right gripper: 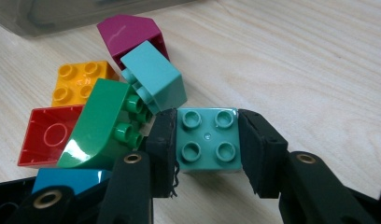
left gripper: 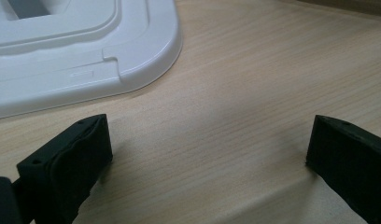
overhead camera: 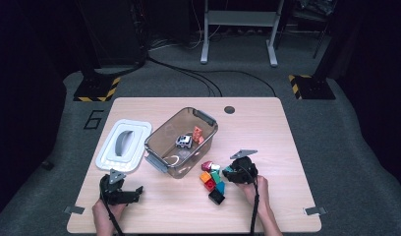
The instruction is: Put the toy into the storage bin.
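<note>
Black "6" on the grey floor (overhead camera: 93,119)

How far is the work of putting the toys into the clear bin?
Done: the clear plastic bin is open, its white lid beside it, with a toy car and an orange block inside. In hand: the right gripper clamps a teal four-stud brick. Left: the other bricks; the left gripper is open.
</note>
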Demonstrator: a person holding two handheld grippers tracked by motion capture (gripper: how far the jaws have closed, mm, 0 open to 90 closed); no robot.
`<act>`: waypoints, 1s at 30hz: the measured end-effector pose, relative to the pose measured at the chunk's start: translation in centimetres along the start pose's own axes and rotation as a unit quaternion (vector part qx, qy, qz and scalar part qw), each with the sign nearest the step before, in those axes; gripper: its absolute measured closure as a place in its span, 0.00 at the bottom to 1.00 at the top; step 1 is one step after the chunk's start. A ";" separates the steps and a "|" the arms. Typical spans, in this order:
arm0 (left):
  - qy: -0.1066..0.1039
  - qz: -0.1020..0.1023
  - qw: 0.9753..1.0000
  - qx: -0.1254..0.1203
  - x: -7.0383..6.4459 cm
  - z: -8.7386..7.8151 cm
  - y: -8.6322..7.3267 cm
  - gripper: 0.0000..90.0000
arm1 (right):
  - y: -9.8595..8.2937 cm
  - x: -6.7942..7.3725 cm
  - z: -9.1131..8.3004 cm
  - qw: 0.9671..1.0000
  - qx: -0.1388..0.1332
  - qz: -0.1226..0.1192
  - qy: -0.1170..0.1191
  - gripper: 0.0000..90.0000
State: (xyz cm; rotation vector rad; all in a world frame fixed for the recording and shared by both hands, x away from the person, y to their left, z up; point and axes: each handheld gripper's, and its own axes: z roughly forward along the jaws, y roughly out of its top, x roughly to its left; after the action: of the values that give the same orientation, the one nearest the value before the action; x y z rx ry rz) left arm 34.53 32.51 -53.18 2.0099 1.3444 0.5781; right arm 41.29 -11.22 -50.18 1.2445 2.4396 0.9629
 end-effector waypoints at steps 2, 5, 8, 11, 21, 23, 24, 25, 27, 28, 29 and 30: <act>-0.001 0.000 1.000 0.000 0.0 0.0 0.0 0.00 | 0.1 -0.1 0.0 1.000 0.001 -0.006 -0.003 0.65; -0.001 0.000 1.000 0.000 0.0 0.0 0.0 0.00 | 0.1 0.0 0.1 1.000 0.005 -0.007 -0.004 0.65; -0.001 0.000 1.000 0.000 0.0 0.0 0.0 0.00 | 0.1 0.0 0.3 1.000 0.004 -0.011 -0.005 0.65; -0.002 0.000 1.000 0.001 0.0 0.0 0.0 0.00 | 0.2 0.2 0.4 1.000 0.011 -0.007 -0.008 0.65; 0.000 0.000 1.000 0.000 0.0 0.0 0.0 0.00 | 0.3 -0.1 0.2 1.000 0.007 -0.004 -0.001 0.66; -0.001 0.000 1.000 0.000 0.0 0.0 0.0 0.00 | 0.6 -0.5 -0.3 1.000 -0.004 0.002 0.001 0.66; -0.001 0.000 1.000 0.000 0.0 0.0 0.0 0.00 | 0.7 -0.7 -0.4 1.000 -0.005 -0.003 0.001 0.66; -0.001 0.000 1.000 0.000 0.0 0.0 0.0 0.00 | 0.7 -0.7 -0.4 1.000 -0.005 -0.003 0.001 0.66; -0.001 0.000 1.000 0.000 0.0 0.0 0.0 0.00 | 1.0 -0.8 -0.8 1.000 -0.013 0.002 -0.002 0.66; -0.001 -0.001 1.000 0.000 0.0 0.0 0.0 0.00 | 1.4 -0.9 -1.2 1.000 -0.018 0.009 -0.002 0.66; -0.001 -0.001 1.000 0.000 0.0 0.0 0.0 0.00 | 1.4 -0.9 -1.2 1.000 -0.018 0.009 -0.002 0.66; 0.000 0.000 1.000 0.000 0.0 0.0 0.0 0.00 | 1.7 -1.2 -1.5 1.000 -0.024 0.004 -0.004 0.66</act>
State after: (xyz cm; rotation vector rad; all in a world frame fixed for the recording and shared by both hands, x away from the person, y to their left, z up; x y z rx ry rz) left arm 34.53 32.51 -53.19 2.0089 1.3446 0.5768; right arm 42.38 -12.13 -48.02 1.2410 2.3924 1.0123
